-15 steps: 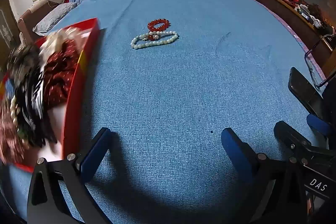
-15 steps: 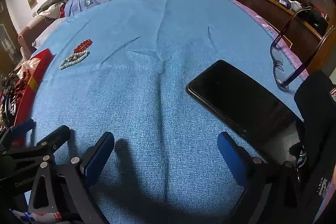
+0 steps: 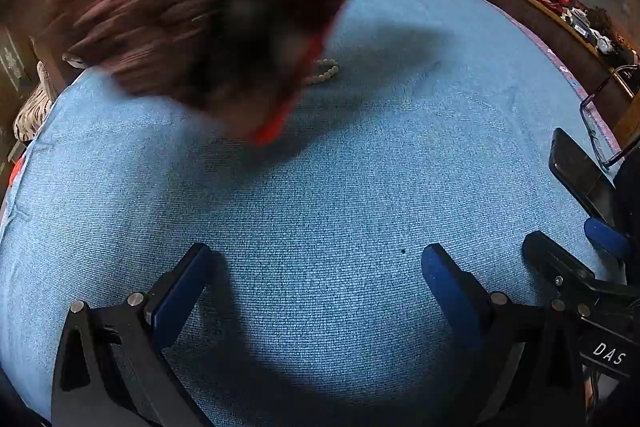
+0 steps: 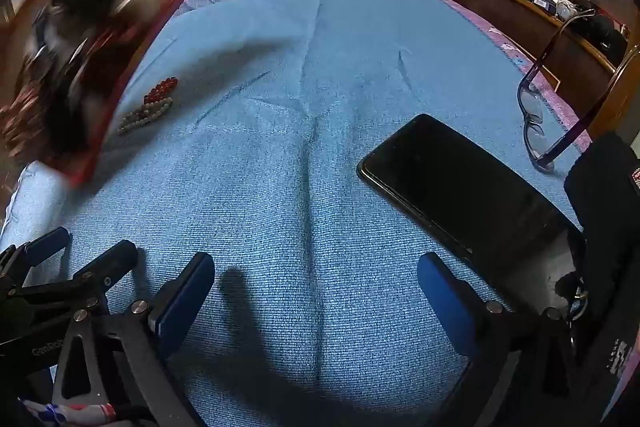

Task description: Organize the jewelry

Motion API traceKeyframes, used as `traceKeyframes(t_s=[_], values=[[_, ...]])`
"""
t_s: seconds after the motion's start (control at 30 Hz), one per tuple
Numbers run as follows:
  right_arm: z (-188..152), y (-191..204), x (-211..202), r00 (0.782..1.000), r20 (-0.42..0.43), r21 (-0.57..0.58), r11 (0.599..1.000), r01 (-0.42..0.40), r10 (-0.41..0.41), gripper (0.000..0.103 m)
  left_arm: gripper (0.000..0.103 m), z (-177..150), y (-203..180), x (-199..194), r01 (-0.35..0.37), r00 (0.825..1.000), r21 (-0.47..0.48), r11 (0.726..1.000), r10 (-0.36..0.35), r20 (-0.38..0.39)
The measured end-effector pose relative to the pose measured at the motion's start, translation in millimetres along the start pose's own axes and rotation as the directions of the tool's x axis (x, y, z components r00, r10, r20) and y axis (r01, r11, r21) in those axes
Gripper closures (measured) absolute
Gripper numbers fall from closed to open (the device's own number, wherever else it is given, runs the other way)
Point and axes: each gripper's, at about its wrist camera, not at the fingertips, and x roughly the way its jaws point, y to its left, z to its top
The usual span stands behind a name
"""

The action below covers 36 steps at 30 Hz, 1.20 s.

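Right wrist view: right gripper [image 4: 312, 291] spread wide, empty, low over blue bedspread [image 4: 320, 155]; left gripper [image 3: 316, 283] likewise agape, grasping nothing. Farther out, red tray [image 4: 132, 27] tilted and blurred above the bed, heaped with dark tangled jewelry. Beside its edge, pearl bracelet [image 4: 144, 117] and red bead bracelet [image 4: 162, 89] flat, touching, long axes slanting away rightward. Phone [image 4: 460, 183], glasses [image 4: 540, 115] right.

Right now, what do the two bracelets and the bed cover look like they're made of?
Red bracelet: round glossy beads, glass or stone, can't tell which. Pale bracelet: off-white matte beads, pearl-like or stone. Blue cover: woven fabric, with a ribbed weave and creases.
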Motion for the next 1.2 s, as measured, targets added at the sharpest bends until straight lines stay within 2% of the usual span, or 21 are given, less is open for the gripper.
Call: traceKeyframes(t_s=[0.47,0.7,0.8,0.93,1.07,1.2], values=[[0.5,0.5,1.2,1.0,-0.001,-0.001,1.0,0.0,0.0,0.001,0.0,-0.4,-0.6,0.2,0.0,1.0,0.0,1.0,0.0,0.0],[-1.0,-9.4,-14.7,0.998,-0.014,0.003,0.998,-0.068,0.068,0.0,0.0,0.4,-0.9,0.3,-0.001,1.0,0.001,1.0,0.001,0.0],[-11.9,-8.6,-38.7,0.999,0.033,-0.037,0.999,-0.033,0.035,0.0,0.0,0.2,-1.5,-0.4,-0.001,1.0,0.001,1.0,0.001,0.0],[-30.3,-16.8,-71.4,0.993,0.104,-0.036,0.998,-0.047,0.051,0.0,0.0,1.5,-1.1,-0.6,-0.001,1.0,0.001,1.0,0.001,0.0],[-39.9,-22.2,-101.5,0.968,0.238,-0.033,0.997,-0.071,0.077,0.0,0.0,1.5,-1.2,-0.5,-0.001,1.0,0.001,1.0,0.001,0.0],[-40.0,-20.2,-115.2,0.949,0.297,-0.022,0.995,-0.101,0.103,0.0,0.0,1.5,-1.1,-0.5,-0.001,1.0,0.0,1.0,0.001,0.0]])
